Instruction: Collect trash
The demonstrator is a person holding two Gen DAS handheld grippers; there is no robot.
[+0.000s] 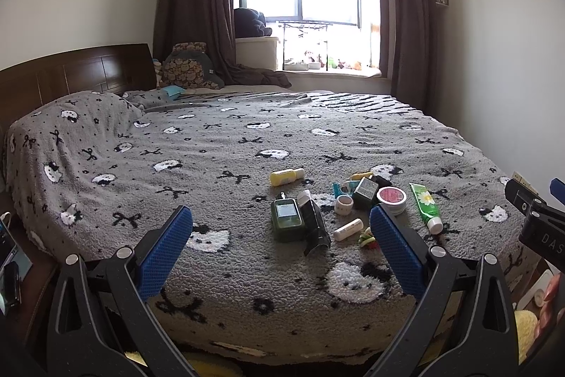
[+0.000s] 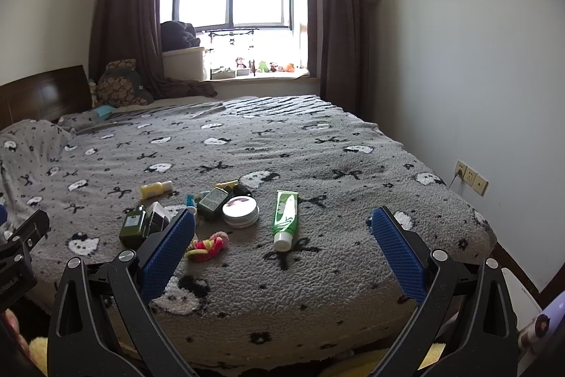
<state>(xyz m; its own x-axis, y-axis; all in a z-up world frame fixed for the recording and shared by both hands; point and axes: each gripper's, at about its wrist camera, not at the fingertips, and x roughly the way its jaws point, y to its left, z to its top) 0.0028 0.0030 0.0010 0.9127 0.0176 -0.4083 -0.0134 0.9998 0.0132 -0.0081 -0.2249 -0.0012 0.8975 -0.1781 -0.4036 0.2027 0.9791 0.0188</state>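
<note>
Both my grippers hang at the foot of the bed (image 1: pixel 247 288), left gripper (image 1: pixel 280 246) and right gripper (image 2: pixel 282 249), each with fingers spread wide and holding nothing. Past them, trash sits clustered around the round tin (image 2: pixel 241 211): a green tube (image 2: pixel 285 214) just right of it, hair ties (image 2: pixel 206 245) in front, a green bottle (image 1: pixel 286 217) to its left, and a yellow bottle (image 1: pixel 286 176) beyond.

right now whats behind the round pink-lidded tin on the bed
Behind the round tin a dark green box touches it; farther back lie a yellow tube and a black item, both partly hidden.
</note>
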